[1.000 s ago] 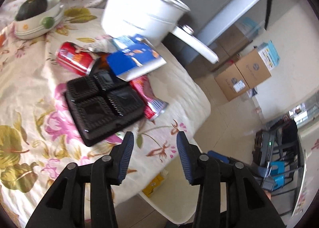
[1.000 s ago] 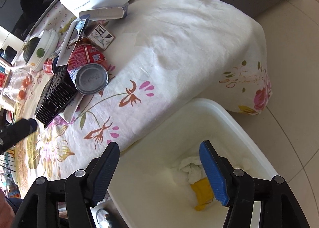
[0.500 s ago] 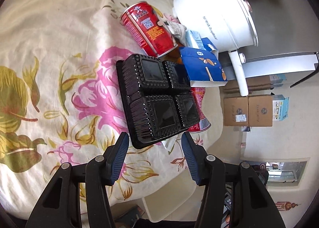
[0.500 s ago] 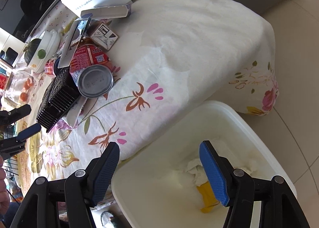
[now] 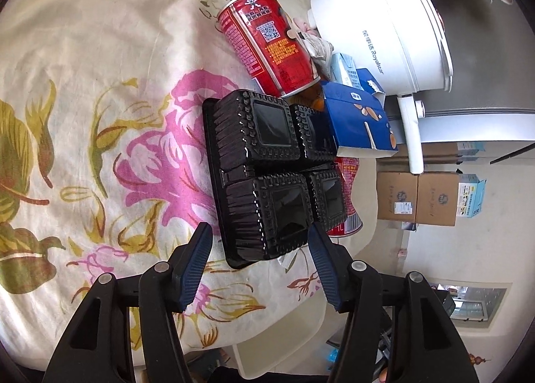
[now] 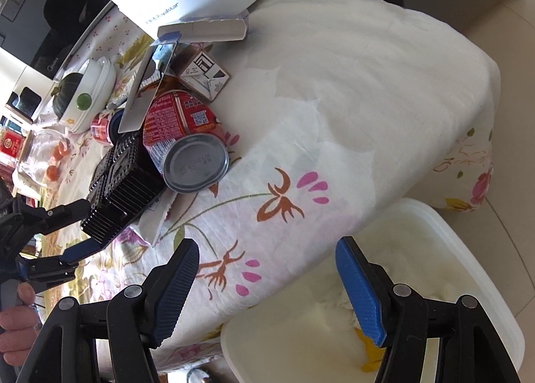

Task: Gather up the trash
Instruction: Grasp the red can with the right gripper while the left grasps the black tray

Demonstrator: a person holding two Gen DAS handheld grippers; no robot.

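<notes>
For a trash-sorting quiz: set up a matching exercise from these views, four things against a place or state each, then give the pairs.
Things:
1. black plastic tray
2. white bin
3. red can
4. blue carton

Places or states:
A. on the floor beside the table
B. lying on its side, past the tray's far end
C. between the open jaws of the left gripper, upside down
D. leaning by the white pot's handle

Pairs: 1-C, 2-A, 3-B, 4-D

Sunlit room – floral tablecloth (image 6: 351,88) over the bench, pale tiled floor (image 6: 508,135), cardboard boxes (image 5: 418,197) stacked by a wall.
</notes>
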